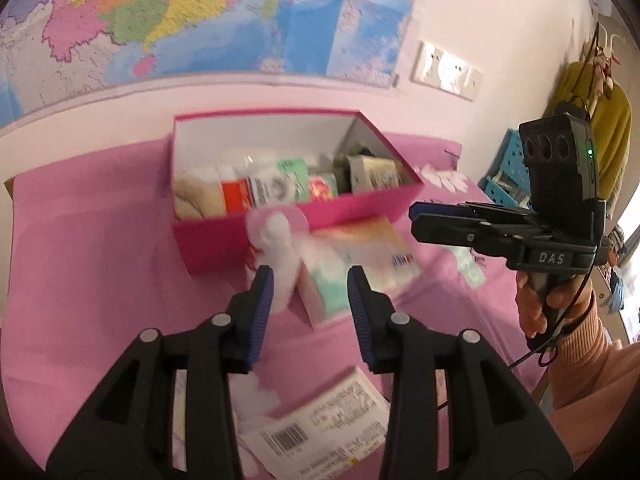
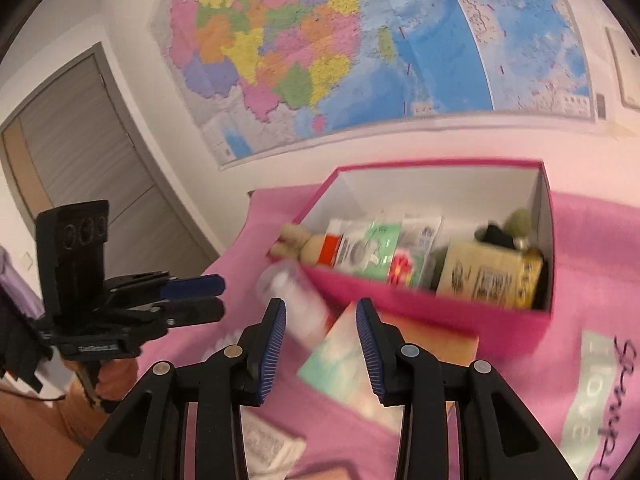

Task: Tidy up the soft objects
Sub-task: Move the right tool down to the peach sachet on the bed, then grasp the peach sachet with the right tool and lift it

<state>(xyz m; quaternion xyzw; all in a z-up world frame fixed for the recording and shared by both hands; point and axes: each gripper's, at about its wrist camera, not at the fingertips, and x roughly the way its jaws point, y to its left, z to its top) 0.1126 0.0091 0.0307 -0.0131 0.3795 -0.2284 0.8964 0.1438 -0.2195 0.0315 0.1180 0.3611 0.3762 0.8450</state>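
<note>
A pink box (image 1: 248,236) (image 2: 460,312) stands on the pink cloth and holds several soft packs and a beige plush toy (image 1: 198,200) (image 2: 298,242). A white-pink soft toy (image 1: 280,256) (image 2: 298,306) and a pastel tissue pack (image 1: 360,268) (image 2: 348,364) lie in front of the box. My left gripper (image 1: 310,280) is open and empty above them; it also shows in the right wrist view (image 2: 200,296). My right gripper (image 2: 320,316) is open and empty over the tissue pack; seen side-on in the left wrist view (image 1: 416,220), its jaws look nearly together.
A white pack with a barcode (image 1: 320,428) (image 2: 268,448) lies near the front. A mint printed pack (image 2: 596,396) lies right of the box. A blue basket (image 1: 508,176) stands at the right. A map hangs on the wall behind; a grey door (image 2: 80,160) is to the left.
</note>
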